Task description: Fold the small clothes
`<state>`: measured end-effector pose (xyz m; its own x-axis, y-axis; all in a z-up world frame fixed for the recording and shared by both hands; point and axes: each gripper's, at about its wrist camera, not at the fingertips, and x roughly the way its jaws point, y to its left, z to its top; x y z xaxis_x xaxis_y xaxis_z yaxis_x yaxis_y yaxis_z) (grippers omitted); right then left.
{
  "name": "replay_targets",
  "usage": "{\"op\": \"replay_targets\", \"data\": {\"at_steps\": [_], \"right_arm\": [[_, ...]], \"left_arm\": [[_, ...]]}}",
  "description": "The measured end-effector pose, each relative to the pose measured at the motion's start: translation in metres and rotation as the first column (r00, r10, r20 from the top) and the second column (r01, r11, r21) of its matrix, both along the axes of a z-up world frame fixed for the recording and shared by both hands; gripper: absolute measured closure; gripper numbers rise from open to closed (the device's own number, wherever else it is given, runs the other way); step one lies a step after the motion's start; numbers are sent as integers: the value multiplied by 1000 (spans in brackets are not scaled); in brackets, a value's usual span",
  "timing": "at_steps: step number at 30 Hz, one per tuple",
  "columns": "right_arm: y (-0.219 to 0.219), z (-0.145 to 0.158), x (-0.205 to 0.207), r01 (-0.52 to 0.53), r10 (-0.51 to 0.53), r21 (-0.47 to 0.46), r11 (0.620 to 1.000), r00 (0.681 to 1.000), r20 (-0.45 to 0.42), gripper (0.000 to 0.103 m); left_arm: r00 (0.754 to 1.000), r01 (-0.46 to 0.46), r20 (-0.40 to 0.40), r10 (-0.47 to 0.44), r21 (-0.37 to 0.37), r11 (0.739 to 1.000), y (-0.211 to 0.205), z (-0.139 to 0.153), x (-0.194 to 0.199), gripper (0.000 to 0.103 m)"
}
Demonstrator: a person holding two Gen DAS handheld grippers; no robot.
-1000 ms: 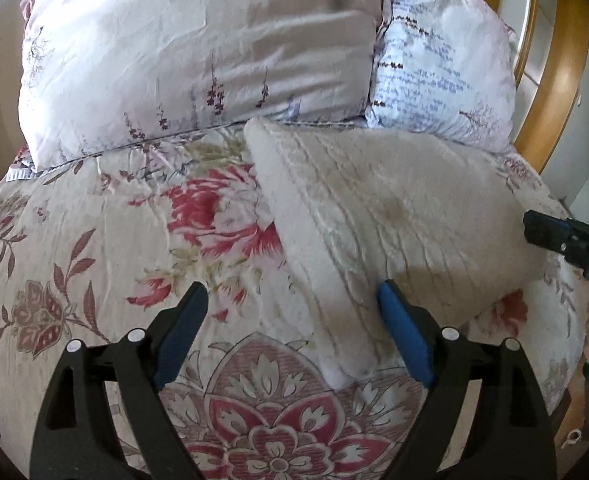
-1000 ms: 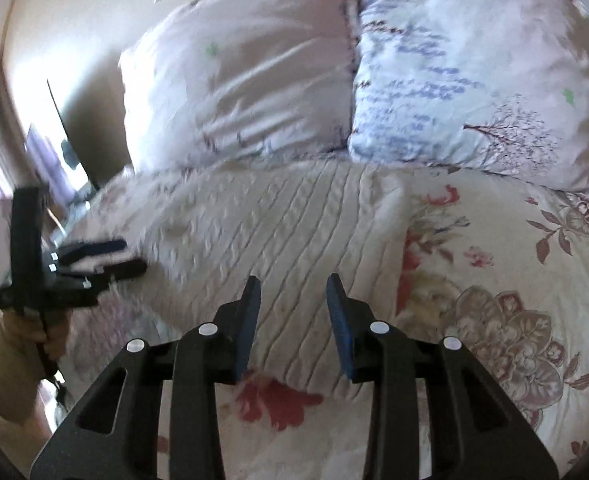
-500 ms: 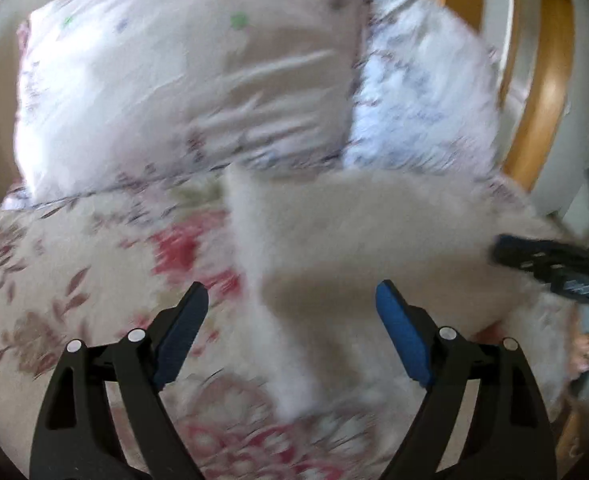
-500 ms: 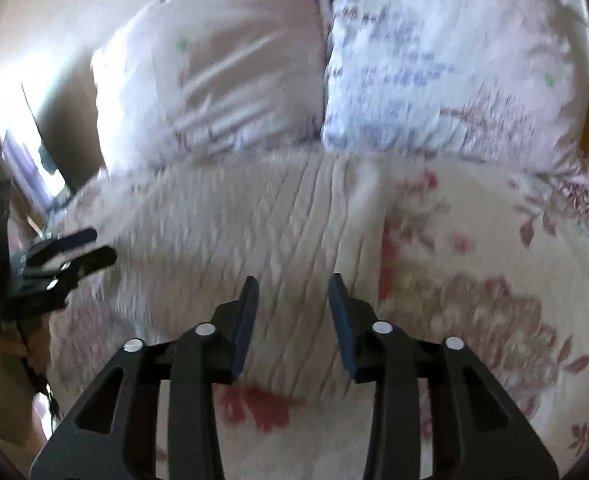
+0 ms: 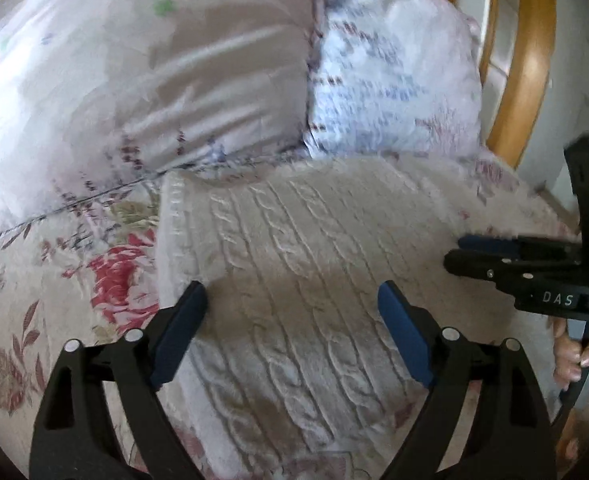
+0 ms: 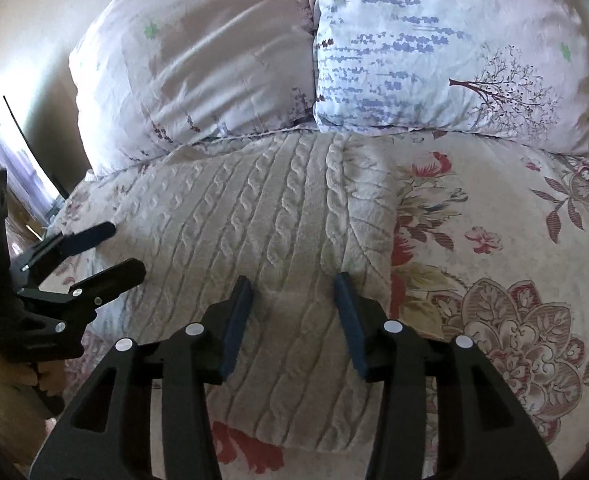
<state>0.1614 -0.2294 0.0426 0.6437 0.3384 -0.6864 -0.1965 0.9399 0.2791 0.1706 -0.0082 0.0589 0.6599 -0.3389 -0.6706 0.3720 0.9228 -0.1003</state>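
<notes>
A cream cable-knit garment [image 5: 302, 264] lies folded flat on the floral bedspread [image 5: 54, 304], also in the right wrist view [image 6: 262, 216]. My left gripper [image 5: 292, 304] is open and empty, hovering above the garment's near-left part; it also shows at the left of the right wrist view [image 6: 110, 248]. My right gripper [image 6: 292, 300] is open and empty above the garment's near-right part; it shows at the right edge of the left wrist view [image 5: 466, 252]. Neither gripper holds cloth.
Two pillows lean at the head of the bed: a pale lilac one [image 6: 198, 60] and a white one with blue print [image 6: 446, 52]. A wooden headboard rail [image 5: 530, 60] stands behind. The bedspread [image 6: 494, 240] extends to the right.
My left gripper has swung right and forward over the garment. The right gripper has moved slightly closer to the garment. Both stay open.
</notes>
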Motion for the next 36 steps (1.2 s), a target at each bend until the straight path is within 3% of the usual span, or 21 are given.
{"op": "replay_targets", "data": {"at_steps": [1,4,9,17,23,36], "right_arm": [[-4,6,-7,14,-14,2,1000,1000,26,52],[-10,24,-29,77,-68,-62,995,989,133,15],[-12,36,-60,128,-98,-124,984,970,223,6],[5,24,-89,185,-134,-194,963,960,246,1],[13,6,-90,160,-132,-163,973,977,169,1],[27,-10,-94,163,-133,-195,967,978,159,1]], "left_arm": [[1000,-20,14,20,-23,1000,7,5,-5,16],[989,-118,90,120,-32,993,33,19,-25,8],[969,-222,98,225,-36,974,69,23,-50,3],[961,-275,4,275,-48,960,72,-4,-73,2],[954,-300,12,300,8,954,58,-15,-82,2],[960,-279,-5,280,73,957,35,-30,-84,2]]}}
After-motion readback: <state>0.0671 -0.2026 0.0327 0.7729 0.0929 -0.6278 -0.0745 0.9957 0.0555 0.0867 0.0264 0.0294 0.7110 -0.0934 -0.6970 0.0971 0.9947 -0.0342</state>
